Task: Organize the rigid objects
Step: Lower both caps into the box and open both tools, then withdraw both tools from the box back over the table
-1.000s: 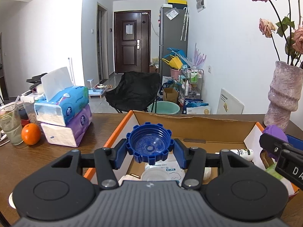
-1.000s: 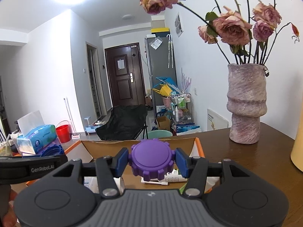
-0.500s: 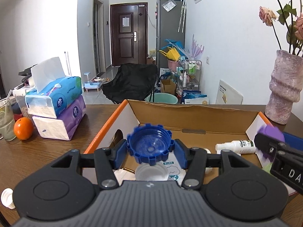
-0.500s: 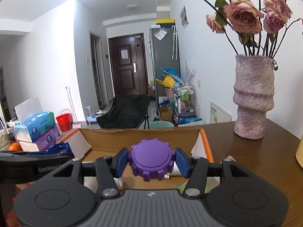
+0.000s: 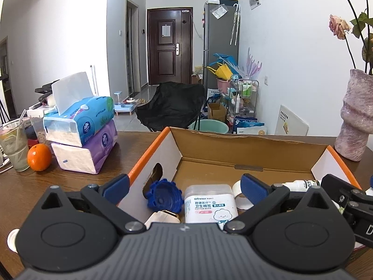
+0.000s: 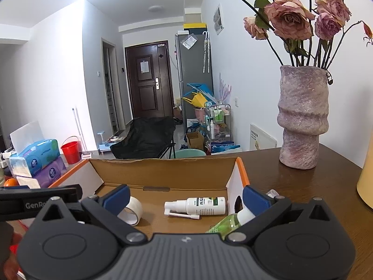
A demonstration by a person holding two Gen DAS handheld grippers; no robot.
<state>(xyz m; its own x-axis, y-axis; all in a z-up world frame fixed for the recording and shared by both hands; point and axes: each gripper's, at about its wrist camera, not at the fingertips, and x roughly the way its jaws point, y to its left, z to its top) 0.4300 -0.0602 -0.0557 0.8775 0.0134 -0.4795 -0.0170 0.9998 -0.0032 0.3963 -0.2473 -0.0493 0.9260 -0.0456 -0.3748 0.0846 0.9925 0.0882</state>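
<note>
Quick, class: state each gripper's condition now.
Left gripper: open, holding nothing; the blue ridged plastic cap lies in the box.
Right gripper: open, holding nothing.

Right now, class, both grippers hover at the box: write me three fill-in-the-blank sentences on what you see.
1. The blue ridged plastic cap lies inside the ____ box.
2. The left gripper is ____.
3. The round orange fruit sits beside the stacked ____ packs.

Missing words: cardboard; open; tissue

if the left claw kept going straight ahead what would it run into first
Probably the cotton bud box in the carton, which sits between the open fingers of the left claw; the blue cap lies just left. Depth is hard to judge.
</note>
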